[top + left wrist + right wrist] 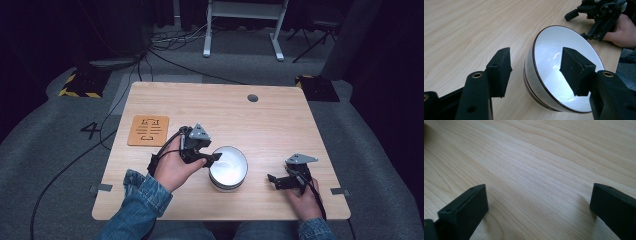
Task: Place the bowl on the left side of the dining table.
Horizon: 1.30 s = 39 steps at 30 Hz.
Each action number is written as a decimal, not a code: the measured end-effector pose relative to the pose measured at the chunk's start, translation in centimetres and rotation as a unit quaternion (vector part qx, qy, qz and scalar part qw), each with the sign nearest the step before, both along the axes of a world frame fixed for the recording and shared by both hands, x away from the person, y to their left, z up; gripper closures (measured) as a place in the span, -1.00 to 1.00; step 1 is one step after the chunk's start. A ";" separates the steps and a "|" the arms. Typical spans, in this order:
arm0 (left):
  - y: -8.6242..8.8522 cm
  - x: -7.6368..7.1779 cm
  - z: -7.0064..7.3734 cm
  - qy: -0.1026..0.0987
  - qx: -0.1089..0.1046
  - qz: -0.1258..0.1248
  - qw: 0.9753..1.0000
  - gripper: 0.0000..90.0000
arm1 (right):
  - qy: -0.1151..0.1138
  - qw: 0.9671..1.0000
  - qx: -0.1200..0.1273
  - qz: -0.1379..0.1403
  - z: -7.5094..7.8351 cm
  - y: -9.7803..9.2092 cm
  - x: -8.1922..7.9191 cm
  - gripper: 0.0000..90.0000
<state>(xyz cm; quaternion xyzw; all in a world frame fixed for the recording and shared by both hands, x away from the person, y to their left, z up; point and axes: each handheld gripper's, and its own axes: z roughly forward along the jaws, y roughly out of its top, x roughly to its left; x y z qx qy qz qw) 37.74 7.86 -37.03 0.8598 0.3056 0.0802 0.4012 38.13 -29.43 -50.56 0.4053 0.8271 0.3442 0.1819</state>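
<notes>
- A white bowl [228,167] with a dark rim line stands upright on the wooden tabletop [280,120], near the front edge, about midway between the two hands.
- The left tongs [212,158] are spread apart and straddle the bowl's near wall: in the left gripper view one jaw sits inside the bowl [564,67], the other outside beside it; whether either pad touches the wall I cannot tell.
- The right tongs [274,181] rest low at the tabletop to the right of the bowl, apart from it, jaws wide and holding nothing.
- An orange card [148,130] with black marks lies flat toward the left side.
- A dark round hole [252,98] shows near the far edge.
</notes>
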 end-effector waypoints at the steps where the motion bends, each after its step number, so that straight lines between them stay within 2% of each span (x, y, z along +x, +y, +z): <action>1: -0.2 0.4 -0.3 0.005 0.005 0.002 1.000 -0.02 | 0.000 1.000 0.001 -0.001 0.0 0.0 0.0 -0.96; 3: -0.2 0.6 -0.3 0.006 0.012 0.007 1.000 0.02 | 0.000 1.000 0.001 -0.001 0.0 0.0 0.0 -0.96; 4: -0.4 0.7 -0.4 0.015 0.013 0.006 1.000 0.08 | 0.000 1.000 0.001 -0.001 0.0 0.0 0.0 -0.96; 5: -0.7 0.8 -0.6 0.032 0.009 0.010 0.999 0.22 | 0.001 1.000 0.002 -0.002 0.0 0.0 0.0 -0.96; 6: -0.7 0.8 -0.6 0.032 0.009 0.010 0.999 0.27 | 0.002 1.000 0.002 -0.002 0.0 0.0 0.0 -0.96; 7: -1.0 0.8 -0.6 0.043 0.014 0.010 0.999 0.32 | 0.001 1.000 0.001 -0.001 0.0 0.0 0.0 -0.96; 9: -1.3 0.8 -0.6 0.044 0.021 0.011 0.999 0.42 | 0.001 1.000 -0.001 0.000 0.0 0.0 0.0 -0.96; 10: -1.7 0.8 -0.7 0.039 0.038 0.013 0.998 0.43 | 0.000 1.000 -0.004 0.000 0.0 0.0 0.0 -0.95; 11: -1.9 0.8 -0.8 0.034 0.046 0.014 0.998 0.46 | -0.001 1.000 -0.004 0.001 0.0 -0.1 0.0 -0.95; 15: -2.2 1.0 -1.1 0.029 0.063 0.020 0.997 0.58 | 0.003 1.000 0.002 -0.002 0.1 0.1 -0.1 -0.95; 16: -2.2 1.1 -1.2 0.034 0.067 0.021 0.997 0.62 | 0.003 1.000 0.001 -0.001 0.1 0.0 -0.1 -0.95; 20: -2.1 1.5 -1.6 0.047 0.052 0.025 0.997 0.67 | 0.003 1.000 0.002 -0.002 0.1 0.0 -0.1 -0.95; 22: -2.2 1.5 -1.6 0.052 0.054 0.021 0.997 0.69 | 0.002 1.000 0.002 -0.003 0.0 0.1 -0.1 -0.95; 23: -2.3 1.5 -1.7 0.037 0.061 0.023 0.997 0.73 | 0.001 1.000 0.002 -0.002 0.0 0.1 -0.1 -0.94; 24: -2.3 1.5 -1.7 0.037 0.061 0.023 0.997 0.76 | 0.001 1.000 0.002 -0.002 0.0 0.1 -0.1 -0.94; 25: -2.6 1.4 -1.7 0.026 0.074 0.025 0.997 0.79 | 0.001 1.000 0.002 -0.002 0.0 0.1 -0.1 -0.94; 27: -2.9 1.3 -1.8 0.017 0.086 0.018 0.996 0.83 | -0.002 1.000 0.001 0.000 0.0 0.0 -0.1 -0.94; 35: -3.1 1.3 -1.5 0.019 0.097 0.021 0.995 0.84 | -0.002 1.000 0.002 0.001 0.0 0.0 -0.1 -0.93; 37: -3.1 1.3 -1.3 0.018 0.101 0.019 0.994 0.84 | -0.002 1.000 0.001 0.001 0.0 0.0 -0.1 -0.93; 38: -3.1 1.3 -1.1 0.024 0.099 0.013 0.995 0.84 | -0.002 1.000 0.002 0.001 0.0 0.0 -0.1 -0.93; 39: -3.1 1.2 -1.0 0.020 0.101 0.021 0.994 0.83 | -0.002 1.000 0.002 0.001 0.0 0.0 -0.1 -0.93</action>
